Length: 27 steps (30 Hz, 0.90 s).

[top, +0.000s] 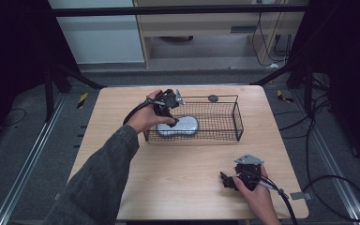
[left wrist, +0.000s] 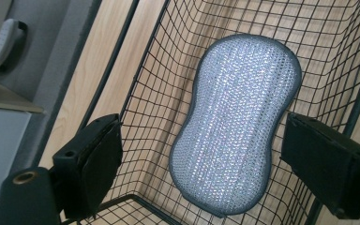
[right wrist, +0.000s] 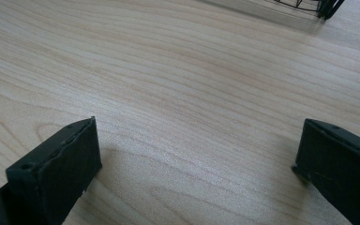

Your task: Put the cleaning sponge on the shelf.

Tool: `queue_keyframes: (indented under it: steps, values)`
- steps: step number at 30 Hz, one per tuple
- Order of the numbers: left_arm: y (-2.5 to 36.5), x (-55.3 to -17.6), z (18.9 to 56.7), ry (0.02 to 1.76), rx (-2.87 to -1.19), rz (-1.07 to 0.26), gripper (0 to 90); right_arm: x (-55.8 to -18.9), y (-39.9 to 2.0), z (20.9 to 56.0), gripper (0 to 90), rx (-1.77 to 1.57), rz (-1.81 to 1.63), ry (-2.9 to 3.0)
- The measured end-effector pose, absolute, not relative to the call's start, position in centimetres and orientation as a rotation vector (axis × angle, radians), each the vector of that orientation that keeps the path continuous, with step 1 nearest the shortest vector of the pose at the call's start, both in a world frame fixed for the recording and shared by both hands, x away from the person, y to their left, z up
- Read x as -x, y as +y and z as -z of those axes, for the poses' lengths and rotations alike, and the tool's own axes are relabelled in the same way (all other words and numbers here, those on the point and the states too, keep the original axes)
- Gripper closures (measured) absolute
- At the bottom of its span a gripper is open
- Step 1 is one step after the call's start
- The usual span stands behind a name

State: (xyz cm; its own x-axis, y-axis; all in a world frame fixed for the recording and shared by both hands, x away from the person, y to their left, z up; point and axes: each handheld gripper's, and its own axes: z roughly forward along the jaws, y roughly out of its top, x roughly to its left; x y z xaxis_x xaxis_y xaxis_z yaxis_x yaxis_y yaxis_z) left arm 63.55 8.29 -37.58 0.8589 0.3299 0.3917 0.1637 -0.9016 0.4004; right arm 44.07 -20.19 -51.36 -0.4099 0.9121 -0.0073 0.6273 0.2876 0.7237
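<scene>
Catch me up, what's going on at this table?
A person works at a wooden table with a hand-held gripper in each hand. The left hand-held gripper is open, reaching into a black wire basket with its jaws on either side of a silver-grey sponge lying flat on the basket floor, not clamped on it. The right hand-held gripper is also open, holding nothing, low over bare wood near the table's front right.
</scene>
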Motion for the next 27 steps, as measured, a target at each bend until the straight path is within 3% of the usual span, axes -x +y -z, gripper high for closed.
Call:
queue_keyframes:
  steps: [20,27]
  values:
    - [7.3,-61.1,36.8,0.357,-2.633,-0.719,12.4,-44.0,-20.2,51.4,0.4,-1.385,-0.912,2.139]
    - [7.2,-60.2,36.6,0.387,-2.608,-0.714,8.4,-44.0,-20.2,51.4,0.4,-1.385,-0.912,2.139]
